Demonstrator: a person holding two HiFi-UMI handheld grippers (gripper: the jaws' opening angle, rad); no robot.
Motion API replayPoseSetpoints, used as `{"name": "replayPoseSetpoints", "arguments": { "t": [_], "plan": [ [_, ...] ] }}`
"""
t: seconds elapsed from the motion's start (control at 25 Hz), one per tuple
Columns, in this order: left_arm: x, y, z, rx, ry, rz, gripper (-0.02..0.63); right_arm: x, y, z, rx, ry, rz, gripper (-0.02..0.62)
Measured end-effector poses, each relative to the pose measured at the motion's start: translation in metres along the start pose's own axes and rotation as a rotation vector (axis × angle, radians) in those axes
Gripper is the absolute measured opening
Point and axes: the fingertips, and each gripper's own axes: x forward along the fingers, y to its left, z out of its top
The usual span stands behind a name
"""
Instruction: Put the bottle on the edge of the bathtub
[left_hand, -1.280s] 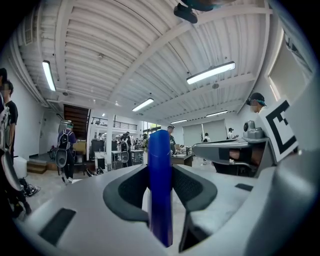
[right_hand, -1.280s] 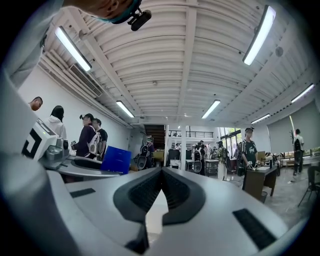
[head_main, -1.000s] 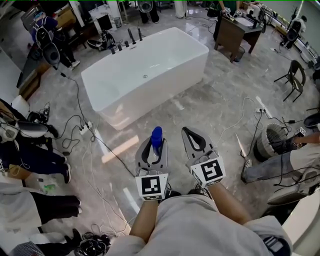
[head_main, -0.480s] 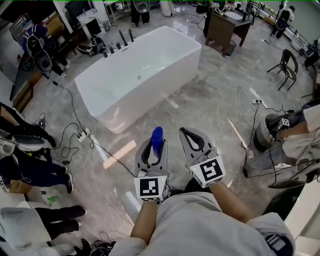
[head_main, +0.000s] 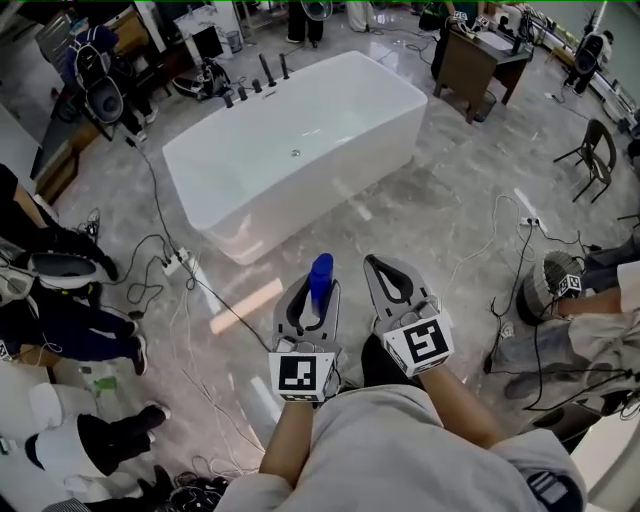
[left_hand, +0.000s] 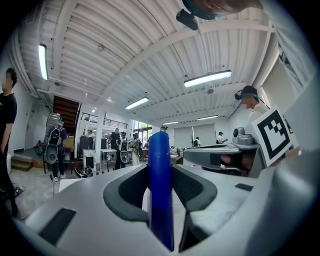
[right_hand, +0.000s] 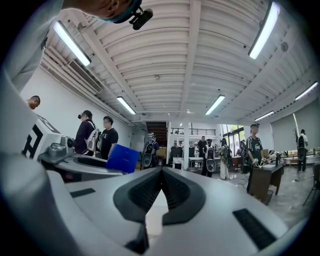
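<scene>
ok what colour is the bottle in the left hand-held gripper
Solid blue bottle; the left gripper view shows it best.

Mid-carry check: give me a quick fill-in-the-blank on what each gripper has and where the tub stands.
1. The left gripper is shut on a ____ bottle.
2. The right gripper has its jaws together with ____ between them.
3. The bathtub, ahead of both grippers on the floor, is ____ in colour, and the bottle is not yet on its edge.

Missing words: blue; nothing; white
</scene>
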Motion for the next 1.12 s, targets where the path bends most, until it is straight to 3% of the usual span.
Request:
{"name": "replayPoseSetpoints", "arguments": {
  "t": [0.24, 0.6, 0.84, 1.12],
  "plan": [
    [0.050, 0.021, 0.003, -0.001, -0.009, 0.047, 0.160, 0.043, -0.037, -0.003, -0.007, -0.023, 0.043, 0.006],
    [0.158, 0.022, 0.006, -0.003, -0.005, 0.018, 0.160, 0.090, -0.145, -0.027, 0.012, 0.009, 0.011, 0.006],
    [0.220, 0.001, 0.002, -0.015, -0.008, -0.030, 0.160, 0.093, -0.211, -0.042, -0.003, 0.022, -0.028, 0.006],
    [0.280, -0.027, -0.009, -0.030, -0.036, -0.105, 0.160, 0.078, -0.278, -0.081, -0.024, 0.116, -0.093, 0.006]
  ]
}}
